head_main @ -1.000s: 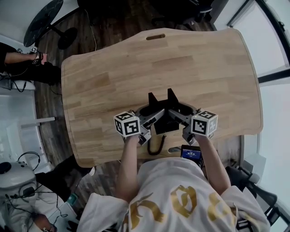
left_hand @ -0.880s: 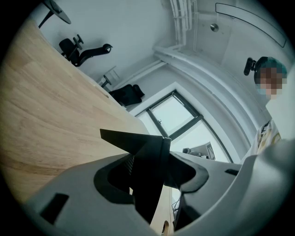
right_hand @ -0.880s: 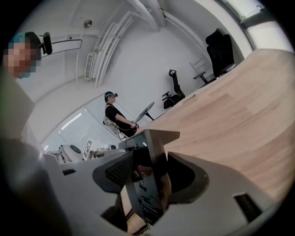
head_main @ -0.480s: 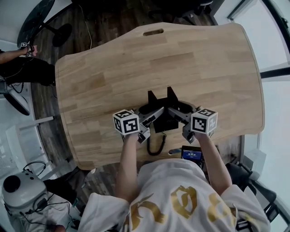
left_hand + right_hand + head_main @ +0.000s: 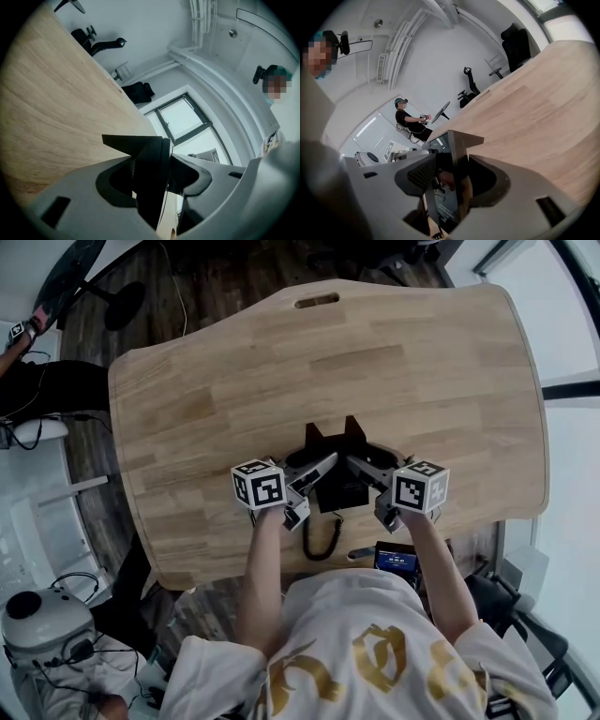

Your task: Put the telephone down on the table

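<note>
A black telephone (image 5: pixel 337 488) with two upright prongs is held between my two grippers just above the near part of the wooden table (image 5: pixel 234 381). Its coiled cord (image 5: pixel 323 538) hangs toward the table's front edge. My left gripper (image 5: pixel 314 470) grips it from the left and my right gripper (image 5: pixel 361 468) from the right. In the left gripper view a black edge of the telephone (image 5: pixel 150 183) is clamped between the jaws of the left gripper (image 5: pixel 157 176). In the right gripper view its glossy black panel (image 5: pixel 447 197) sits between the jaws of the right gripper (image 5: pixel 450 180).
A small device with a lit screen (image 5: pixel 396 559) lies at the table's front edge by my right arm. The table has a slot handle (image 5: pixel 316 301) at its far edge. A seated person (image 5: pixel 405 119) and office chairs (image 5: pixel 513 44) are beyond the table.
Both grippers, still holding the telephone, have sunk a little toward the table top. The view of the table has shifted slightly with my head.
</note>
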`<state>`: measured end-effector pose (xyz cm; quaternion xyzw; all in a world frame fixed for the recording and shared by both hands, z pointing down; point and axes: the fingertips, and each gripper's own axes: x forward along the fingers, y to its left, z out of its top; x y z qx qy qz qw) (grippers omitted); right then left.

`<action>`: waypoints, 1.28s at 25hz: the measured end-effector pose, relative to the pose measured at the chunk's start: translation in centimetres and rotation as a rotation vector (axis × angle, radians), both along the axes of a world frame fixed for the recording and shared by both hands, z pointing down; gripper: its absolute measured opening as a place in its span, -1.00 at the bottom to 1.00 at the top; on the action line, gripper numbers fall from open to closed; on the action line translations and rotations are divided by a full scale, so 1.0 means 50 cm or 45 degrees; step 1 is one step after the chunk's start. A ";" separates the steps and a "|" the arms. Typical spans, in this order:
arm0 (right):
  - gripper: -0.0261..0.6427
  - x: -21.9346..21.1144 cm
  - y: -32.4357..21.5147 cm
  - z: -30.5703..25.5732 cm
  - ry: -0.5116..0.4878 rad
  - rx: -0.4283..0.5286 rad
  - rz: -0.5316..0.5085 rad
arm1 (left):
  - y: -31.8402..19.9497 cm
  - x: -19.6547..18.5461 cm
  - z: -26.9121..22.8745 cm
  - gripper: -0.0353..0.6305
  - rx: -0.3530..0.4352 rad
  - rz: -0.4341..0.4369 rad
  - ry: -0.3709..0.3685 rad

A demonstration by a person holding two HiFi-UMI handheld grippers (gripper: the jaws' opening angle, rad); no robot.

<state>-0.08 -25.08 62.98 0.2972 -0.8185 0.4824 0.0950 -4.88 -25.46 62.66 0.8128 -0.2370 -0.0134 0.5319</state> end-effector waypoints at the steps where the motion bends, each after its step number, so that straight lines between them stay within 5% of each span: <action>1: -0.28 0.000 -0.003 0.004 0.001 -0.003 0.003 | -0.003 0.000 0.004 -0.26 -0.009 -0.004 0.002; 20: -0.30 -0.003 -0.012 0.023 0.008 -0.018 0.027 | -0.014 -0.008 0.030 -0.25 -0.135 -0.086 0.037; 32: -0.25 0.025 -0.018 0.023 0.175 0.107 0.089 | -0.020 -0.029 0.050 0.04 -0.143 -0.182 -0.201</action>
